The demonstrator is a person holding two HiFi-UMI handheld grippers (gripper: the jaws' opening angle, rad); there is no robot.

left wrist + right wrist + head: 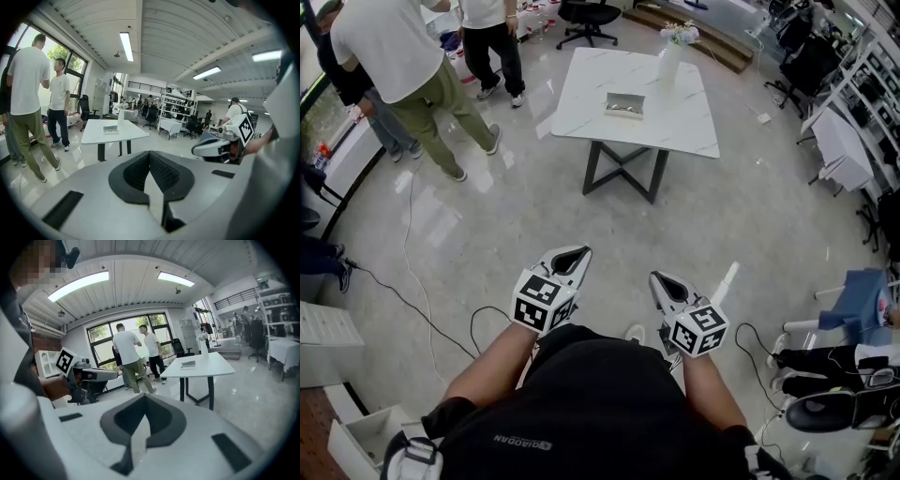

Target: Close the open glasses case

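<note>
- Floor point(487, 234): glossy pale tiles. A thin black cable point(412, 300) trails over it on my left. It could catch a foot on the way forward and jolt both grippers.
- Table point(581, 103): white top on a dark crossed frame, well apart from both grippers. Nothing on it is within reach from here.
- Bystanders point(412, 56): two people stand to the left of the table, near one way up to it. I judge that a wide swing of the left gripper on that side could meet them.
- Shirt point(591, 403): black, worn by the person carrying the rig. It bears the only legible writing, "QIAODAN" point(523, 441), seen upside down.
- Left gripper point(577, 251): fingers together, nothing between them. The marker cube carries a black-and-white square pattern, not text.
- Right gripper point(661, 279): fingers likewise together and empty.
- Vase point(670, 56): white, holding flowers, upright near the case. A careless sweep at the lid could tip it.
- Glasses case point(624, 105): a grey box lying near the middle of the table. It is too small here to tell how its lid stands. If one gripper pushes the lid unbraced, the case may slide on the smooth top.
</note>
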